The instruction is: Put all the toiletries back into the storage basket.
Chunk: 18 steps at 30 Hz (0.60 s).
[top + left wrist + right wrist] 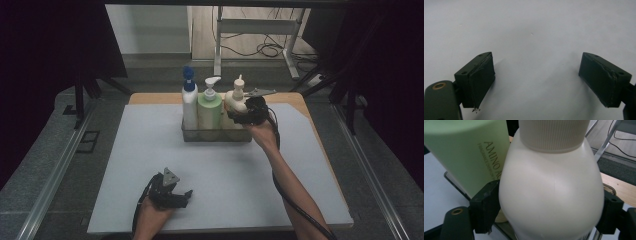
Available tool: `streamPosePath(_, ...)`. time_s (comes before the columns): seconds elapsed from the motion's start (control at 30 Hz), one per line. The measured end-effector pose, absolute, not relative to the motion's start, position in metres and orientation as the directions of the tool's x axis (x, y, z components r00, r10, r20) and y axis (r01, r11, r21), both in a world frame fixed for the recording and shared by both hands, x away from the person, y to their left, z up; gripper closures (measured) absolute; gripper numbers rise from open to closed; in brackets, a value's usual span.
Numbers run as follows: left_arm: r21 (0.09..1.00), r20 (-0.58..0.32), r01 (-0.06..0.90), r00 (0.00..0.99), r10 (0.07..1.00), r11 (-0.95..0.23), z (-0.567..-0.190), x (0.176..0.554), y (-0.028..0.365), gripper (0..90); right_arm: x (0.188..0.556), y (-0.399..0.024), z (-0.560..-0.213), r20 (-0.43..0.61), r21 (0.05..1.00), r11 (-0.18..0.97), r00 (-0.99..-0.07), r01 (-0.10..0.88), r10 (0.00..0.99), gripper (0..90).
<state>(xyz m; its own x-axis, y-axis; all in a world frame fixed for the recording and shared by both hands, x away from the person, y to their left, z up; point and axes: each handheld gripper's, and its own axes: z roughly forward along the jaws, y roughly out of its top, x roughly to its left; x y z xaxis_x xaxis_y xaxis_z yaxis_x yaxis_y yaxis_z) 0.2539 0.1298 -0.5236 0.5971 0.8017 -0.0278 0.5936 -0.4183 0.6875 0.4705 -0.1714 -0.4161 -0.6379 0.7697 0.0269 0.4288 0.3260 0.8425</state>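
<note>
Three pump bottles stand in a clear rack [216,136] at the far middle of the white mat: a white one with a blue pump [189,105], a green one [210,107] and a cream one [236,99]. My right gripper [239,116] reaches the cream bottle [551,195] from the right, one jaw on each side of its body, close against it but not squeezing. The green bottle [471,155] stands just beyond it. Near the mat's front edge, my left gripper [184,194] rests open. Between its jaws [536,82] is only bare mat.
The white mat [150,150] covers a wooden table [150,98] whose far edge shows behind the rack. Metal rails run along both sides. A white frame leg and cables [270,49] lie on the floor beyond the table.
</note>
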Motion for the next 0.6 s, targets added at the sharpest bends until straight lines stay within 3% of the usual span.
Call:
streamPosePath(0.2, 0.687, -0.028, 0.594, 0.597, 0.802, -0.419, -0.524, 0.254, 0.130, 13.0, 0.464, -0.181, -0.412, -0.029, 0.841, 0.367, -0.644, 0.398, 0.764, 13.6)
streamPosePath(0.6, 0.689, -0.030, 0.594, 0.595, 0.803, -0.415, -0.524, 0.254, 0.130, 13.0, 0.447, -0.204, -0.407, -0.040, 0.831, 0.402, -0.679, 0.385, 0.733, 13.3)
